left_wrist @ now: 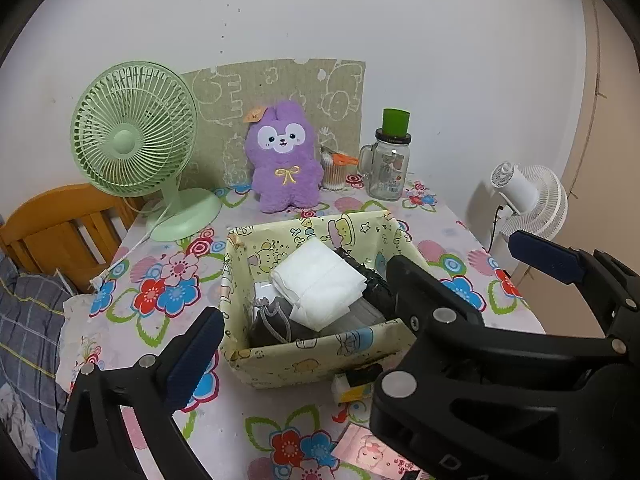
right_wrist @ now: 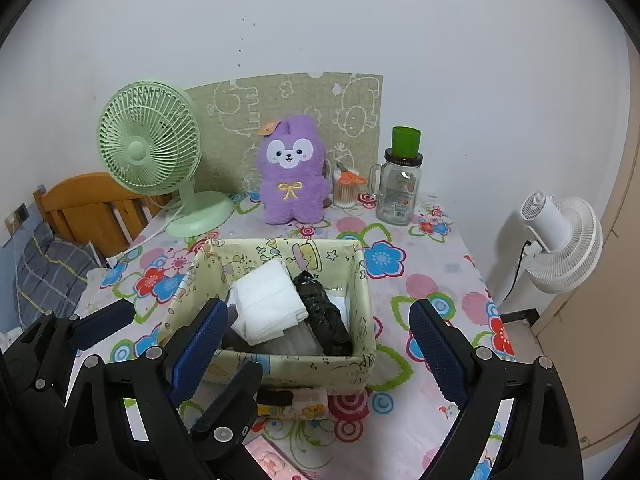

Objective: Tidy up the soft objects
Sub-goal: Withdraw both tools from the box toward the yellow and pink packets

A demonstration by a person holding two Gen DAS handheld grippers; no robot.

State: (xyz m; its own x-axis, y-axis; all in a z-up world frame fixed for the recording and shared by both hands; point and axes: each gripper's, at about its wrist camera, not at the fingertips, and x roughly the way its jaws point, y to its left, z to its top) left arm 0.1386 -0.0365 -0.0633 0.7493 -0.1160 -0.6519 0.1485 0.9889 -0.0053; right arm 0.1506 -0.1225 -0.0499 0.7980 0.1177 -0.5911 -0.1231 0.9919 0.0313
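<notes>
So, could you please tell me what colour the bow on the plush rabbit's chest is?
Yellow, on the fluffy purple plush rabbit; the bow shows best in the right wrist view.

This is somebody's bedroom at home: a wooden bed frame (left_wrist: 52, 224) with a plaid pillow (left_wrist: 28, 320) beside a floral-clothed table (left_wrist: 168, 280), a purple plush bunny (left_wrist: 282, 160), and a green desk fan (left_wrist: 132, 136).

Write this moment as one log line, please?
left gripper: open, empty | right gripper: open, empty | fabric box: holds white folded cloth, black bundle | purple plush: upright behind box
</notes>
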